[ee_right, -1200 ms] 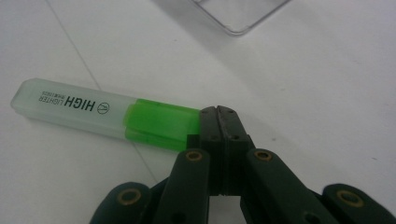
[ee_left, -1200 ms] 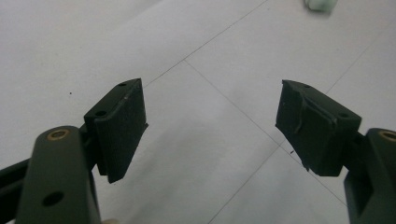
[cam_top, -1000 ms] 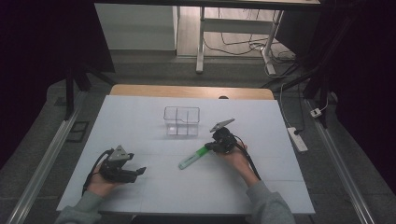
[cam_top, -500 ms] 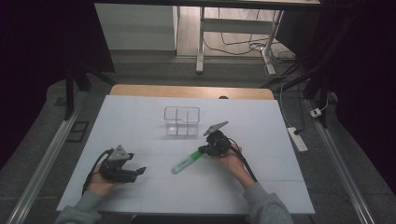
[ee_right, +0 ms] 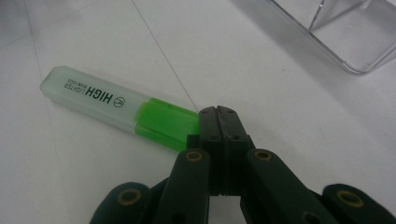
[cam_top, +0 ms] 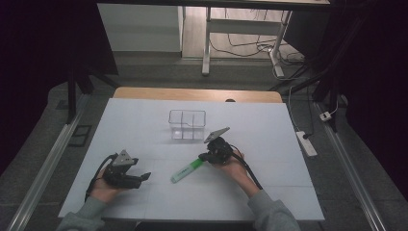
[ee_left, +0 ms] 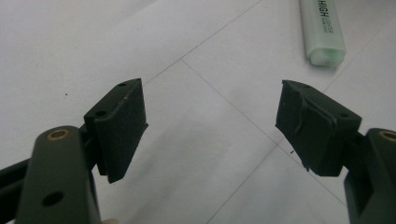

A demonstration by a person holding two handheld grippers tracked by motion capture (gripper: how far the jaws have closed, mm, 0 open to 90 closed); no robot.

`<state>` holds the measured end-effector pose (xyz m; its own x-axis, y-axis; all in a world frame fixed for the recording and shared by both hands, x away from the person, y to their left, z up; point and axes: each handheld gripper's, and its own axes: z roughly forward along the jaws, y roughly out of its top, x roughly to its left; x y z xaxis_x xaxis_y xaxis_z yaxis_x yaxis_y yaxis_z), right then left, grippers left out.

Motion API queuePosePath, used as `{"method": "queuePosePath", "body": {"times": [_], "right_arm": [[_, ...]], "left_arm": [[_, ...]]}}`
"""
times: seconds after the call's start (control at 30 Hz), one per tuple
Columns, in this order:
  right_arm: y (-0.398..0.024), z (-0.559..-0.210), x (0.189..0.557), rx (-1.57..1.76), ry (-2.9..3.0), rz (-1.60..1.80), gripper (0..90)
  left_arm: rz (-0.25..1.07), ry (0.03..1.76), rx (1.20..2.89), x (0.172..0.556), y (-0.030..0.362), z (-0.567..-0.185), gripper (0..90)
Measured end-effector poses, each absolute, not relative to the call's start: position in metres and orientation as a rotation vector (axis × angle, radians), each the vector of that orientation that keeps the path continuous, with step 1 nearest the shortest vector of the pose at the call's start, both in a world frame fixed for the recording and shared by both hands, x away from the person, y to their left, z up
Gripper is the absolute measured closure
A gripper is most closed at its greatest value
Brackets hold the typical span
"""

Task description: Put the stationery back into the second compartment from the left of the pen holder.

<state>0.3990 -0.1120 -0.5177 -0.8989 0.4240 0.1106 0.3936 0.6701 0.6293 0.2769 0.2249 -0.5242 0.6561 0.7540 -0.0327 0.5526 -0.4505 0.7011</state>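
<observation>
A green highlighter [cam_top: 186, 170] with a pale translucent body lies flat on the white table, slanting toward its middle. My right gripper [cam_top: 204, 158] is shut, and its closed tips [ee_right: 218, 112] touch the highlighter's bright green end [ee_right: 163, 122], with nothing between the jaws. At the front left, my left gripper [cam_top: 144, 177] rests on the table and points right, open and with nothing in it [ee_left: 210, 121]. The highlighter's pale end [ee_left: 322, 30] lies a little way beyond its jaws.
A clear plastic box [cam_top: 187, 124] with two compartments stands behind the right gripper, its corner near the jaws [ee_right: 345, 28]. A wooden strip [cam_top: 192, 94] borders the table's far edge. A white power strip [cam_top: 306, 143] lies on the floor to the right.
The right gripper has moved left and toward the person, and the highlighter at its tips has slid the same way. The left gripper has stayed put.
</observation>
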Motion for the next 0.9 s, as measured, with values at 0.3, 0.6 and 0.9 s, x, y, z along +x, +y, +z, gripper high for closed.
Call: {"method": "queuePosePath", "body": {"times": [0.3,0.6,0.9], "right_arm": [[-0.104,-0.519,0.395,0.668,2.844,1.069,89.7],[-0.105,-0.518,0.394,0.668,2.832,1.074,89.8],[-0.146,-0.502,0.379,0.733,2.715,1.103,89.8]], "left_arm": [[0.368,1.003,2.18,0.278,0.224,-0.525,24.2],[0.37,0.999,2.183,0.277,0.223,-0.525,24.2],[0.365,0.995,2.181,0.278,0.223,-0.525,24.2]]}}
